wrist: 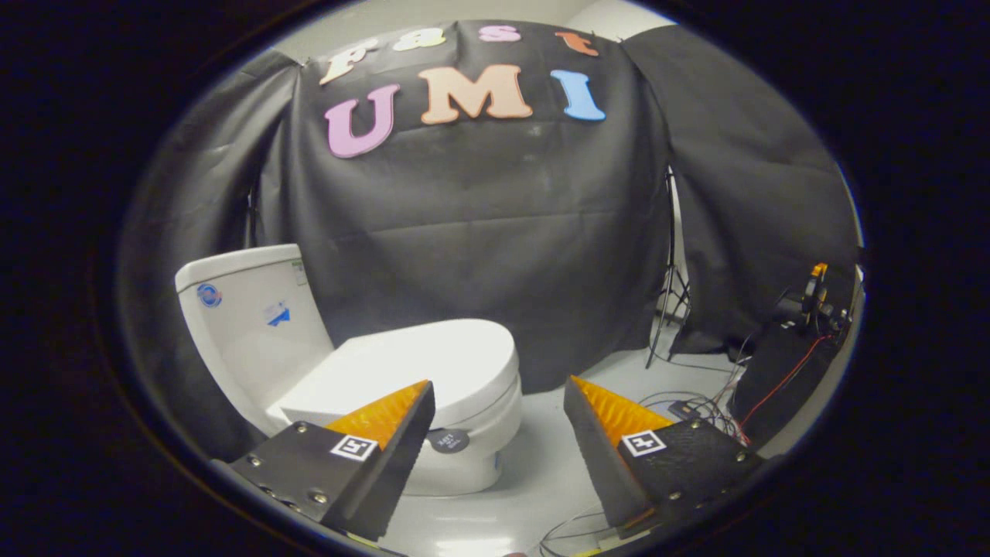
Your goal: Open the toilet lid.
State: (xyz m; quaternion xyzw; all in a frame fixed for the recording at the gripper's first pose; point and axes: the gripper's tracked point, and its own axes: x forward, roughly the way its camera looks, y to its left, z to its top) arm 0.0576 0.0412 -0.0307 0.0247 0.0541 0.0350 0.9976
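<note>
Gripper (499, 394): its 2 fingers are spread wide apart and hold nothing; the bare gap between them shows floor and the front of the toilet.
Left finger (387, 418): its tip lies in front of the lid's near edge in this view; whether it touches cannot be told.
Right finger (611, 418): off to the toilet's 3 o'clock side, over pale floor (541, 464), apart from the bowl.
Toilet (464, 456): a white 1-piece unit, standing ahead of the fingers toward 10 o'clock, in front of the black cloth wall (479, 232).
Toilet lid (418, 363): closed, lying flat on the seat, its rounded front end pointing toward 3 o'clock from the tank.
Tank (247, 325): upright behind the lid, at 9 o'clock from it, with small stickers on its side.
Round tag (448, 441): a dark disc on the bowl's front, just under the lid's rim.
Handling, as a judgement: the lid looks like rigid moulded plastic, smooth and glossy, so likely slippery; fairly light, hinged at the tank end, and unlikely to bend.
Where to take hold, as a judgement: the overhanging front rim, farthest from the hinge; 1 finger hooked beneath it should lift more surely than a pinch on the slick top.
Surroundings: loose cables (696, 406) and a dark stand with equipment (804, 333) sit at 3 o'clock, well apart from the toilet.
</note>
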